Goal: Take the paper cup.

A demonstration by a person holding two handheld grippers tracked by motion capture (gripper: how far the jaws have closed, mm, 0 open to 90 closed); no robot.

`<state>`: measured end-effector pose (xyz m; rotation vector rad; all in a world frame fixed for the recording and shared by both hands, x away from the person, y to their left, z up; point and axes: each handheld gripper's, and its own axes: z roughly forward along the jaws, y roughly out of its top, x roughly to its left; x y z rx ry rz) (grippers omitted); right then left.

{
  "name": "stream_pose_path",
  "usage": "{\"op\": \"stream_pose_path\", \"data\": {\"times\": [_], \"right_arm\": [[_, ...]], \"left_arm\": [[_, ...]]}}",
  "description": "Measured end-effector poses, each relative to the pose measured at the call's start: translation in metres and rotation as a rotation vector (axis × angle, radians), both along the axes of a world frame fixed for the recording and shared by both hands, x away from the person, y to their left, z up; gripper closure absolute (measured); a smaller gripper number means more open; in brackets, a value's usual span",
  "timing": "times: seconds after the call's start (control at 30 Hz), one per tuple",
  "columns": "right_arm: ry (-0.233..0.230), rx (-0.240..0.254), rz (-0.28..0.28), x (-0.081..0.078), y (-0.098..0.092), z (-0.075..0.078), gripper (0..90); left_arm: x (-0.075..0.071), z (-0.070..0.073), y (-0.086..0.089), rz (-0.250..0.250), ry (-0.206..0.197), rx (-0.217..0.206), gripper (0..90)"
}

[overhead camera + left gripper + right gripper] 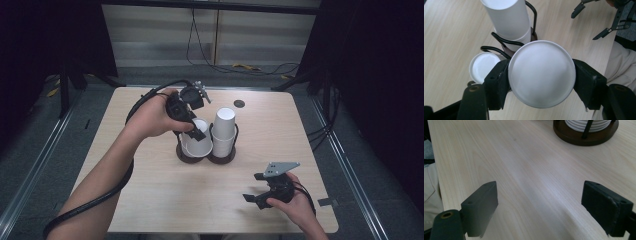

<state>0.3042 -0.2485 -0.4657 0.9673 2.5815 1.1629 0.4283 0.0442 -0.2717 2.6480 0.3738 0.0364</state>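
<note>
A white paper cup (pixel 542 73) sits clamped between the jaws of the left claw (pixel 196 131), mouth upward, above the left ring of a dark two-ring holder (pixel 207 156) near the middle of the wooden counter (pixel 150 200). The left gripper view looks straight down into this cup and shows a second, smaller-looking open cup (pixel 484 67) lower down in the holder's wire ring. Beside it, a stack of upside-down cups (pixel 224 131) fills the right ring. The high view shows the right claw (pixel 254 192) well apart, near the counter's near right corner, jaws spread wide with nothing between them. The right gripper view shows the holder's round wooden base (pixel 586 135) ahead.
</note>
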Motion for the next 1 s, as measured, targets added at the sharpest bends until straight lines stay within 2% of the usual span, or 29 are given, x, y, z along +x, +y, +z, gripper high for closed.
{"op": "stream_pose_path", "data": {"times": [0.17,0.3,0.4,0.5,0.53,0.73,0.83,1.0], "right_arm": [[-0.013,0.028,0.008,0.001,0.004,0.001,13.4],[-0.018,0.047,0.015,0.002,0.005,0.001,13.4],[-0.016,0.035,0.011,0.002,0.006,0.0,13.4],[-0.012,0.026,0.017,0.002,0.007,-0.001,13.5],[-0.013,0.025,0.019,0.002,0.007,-0.001,13.5],[-0.019,0.023,0.025,0.002,0.009,0.0,13.5],[-0.019,0.02,0.023,0.002,0.009,0.001,13.5],[-0.023,0.027,0.023,0.002,0.009,0.002,13.5]], "left_arm": [[-0.006,-0.006,-0.008,-0.018,0.012,-0.017,34.3],[-0.01,-0.008,-0.013,-0.041,0.016,-0.014,34.3],[-0.014,-0.012,-0.016,-0.046,0.024,-0.033,34.3],[-0.017,-0.015,-0.019,-0.073,0.027,-0.028,34.3],[-0.018,-0.016,-0.021,-0.067,0.026,-0.04,34.3],[-0.022,-0.022,-0.025,-0.087,0.021,-0.039,34.3],[-0.025,-0.029,-0.029,-0.091,0.036,-0.049,34.3],[-0.027,-0.034,-0.032,-0.115,0.042,-0.039,34.3]]}}
